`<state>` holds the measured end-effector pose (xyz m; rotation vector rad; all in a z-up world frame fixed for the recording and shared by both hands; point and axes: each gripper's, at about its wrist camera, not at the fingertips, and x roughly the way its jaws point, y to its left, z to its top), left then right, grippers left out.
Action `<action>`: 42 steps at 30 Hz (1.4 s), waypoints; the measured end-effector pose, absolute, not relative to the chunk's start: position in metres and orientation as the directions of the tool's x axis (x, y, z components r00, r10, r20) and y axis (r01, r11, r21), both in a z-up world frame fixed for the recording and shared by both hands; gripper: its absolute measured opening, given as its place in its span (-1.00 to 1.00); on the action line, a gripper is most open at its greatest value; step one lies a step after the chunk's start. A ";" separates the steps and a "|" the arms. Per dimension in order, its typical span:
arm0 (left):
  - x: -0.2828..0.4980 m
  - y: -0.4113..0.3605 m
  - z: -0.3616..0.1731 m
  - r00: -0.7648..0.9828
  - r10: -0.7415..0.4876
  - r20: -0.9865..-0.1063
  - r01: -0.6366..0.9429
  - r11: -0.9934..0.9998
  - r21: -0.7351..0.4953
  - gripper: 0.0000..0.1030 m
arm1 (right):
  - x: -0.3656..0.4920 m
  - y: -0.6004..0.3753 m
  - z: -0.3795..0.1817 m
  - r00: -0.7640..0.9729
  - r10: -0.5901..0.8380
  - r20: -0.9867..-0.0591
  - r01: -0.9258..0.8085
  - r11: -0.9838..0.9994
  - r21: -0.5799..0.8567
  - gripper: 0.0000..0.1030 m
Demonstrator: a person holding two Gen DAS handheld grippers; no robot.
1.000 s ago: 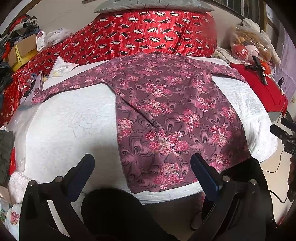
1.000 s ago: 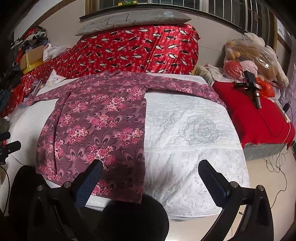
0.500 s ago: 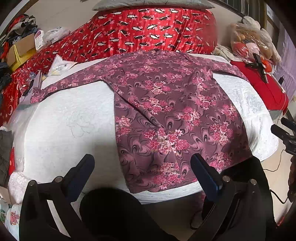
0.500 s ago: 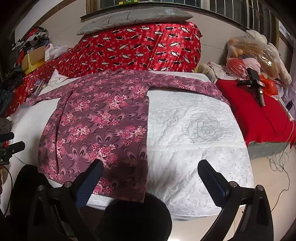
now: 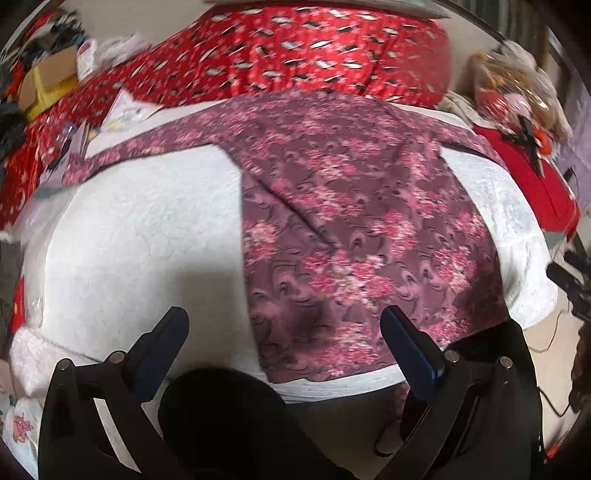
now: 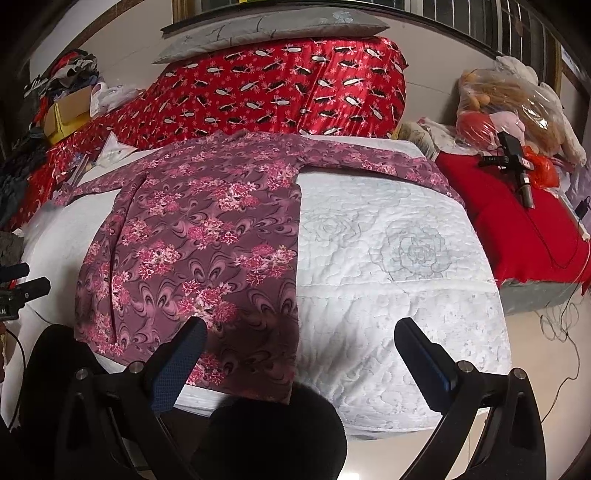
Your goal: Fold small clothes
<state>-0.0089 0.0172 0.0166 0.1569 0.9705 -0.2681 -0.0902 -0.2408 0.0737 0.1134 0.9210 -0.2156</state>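
Observation:
A purple long-sleeved shirt with pink flowers (image 5: 354,229) (image 6: 199,240) lies flat on the white quilted bed (image 5: 140,240) (image 6: 399,266), sleeves spread out to both sides, hem hanging at the near edge. My left gripper (image 5: 284,325) is open above the hem's left corner, nothing between its fingers. My right gripper (image 6: 299,336) is open above the hem's right corner, holding nothing. The left wrist view is blurred.
A red patterned quilt (image 6: 288,88) with a grey pillow (image 6: 273,29) is piled at the head of the bed. A red cushion with a handheld camera rig (image 6: 517,166) and bagged plush toys (image 6: 509,107) sit at the right. Boxes and clutter (image 6: 66,103) are at the left.
Both grippers have moved forward and lower toward the shirt's hem; the bed fills more of each view. The shirt has not moved.

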 end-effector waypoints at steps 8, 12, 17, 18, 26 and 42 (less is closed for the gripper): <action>0.018 0.045 -0.008 0.431 -0.156 -0.889 0.185 0.979 -0.082 1.00 | -0.084 -0.261 0.043 0.514 -0.093 -0.853 0.276 0.959 0.062 0.87; 0.020 0.023 -0.016 0.353 -0.211 -0.911 0.237 0.963 -0.131 1.00 | -0.075 -0.266 0.016 0.455 -0.046 -0.889 0.297 0.950 0.102 0.73; 0.033 -0.018 -0.027 0.294 -0.203 -0.934 0.311 0.944 -0.108 1.00 | -0.061 -0.261 -0.012 0.393 0.020 -0.919 0.288 0.947 0.143 0.57; 0.037 -0.025 -0.032 0.270 -0.206 -0.940 0.314 0.942 -0.116 1.00 | -0.058 -0.258 -0.019 0.373 0.039 -0.927 0.281 0.947 0.153 0.46; 0.055 -0.032 -0.060 0.157 -0.165 -0.974 0.284 0.952 -0.115 -0.65 | -0.053 -0.228 -0.043 0.277 0.154 -0.949 0.182 0.961 0.209 -0.89; 0.028 0.146 -0.043 0.163 -0.312 -0.936 -0.028 0.947 -0.320 -0.88 | -0.103 -0.276 -0.002 0.406 0.254 -0.878 0.276 0.882 0.383 -0.91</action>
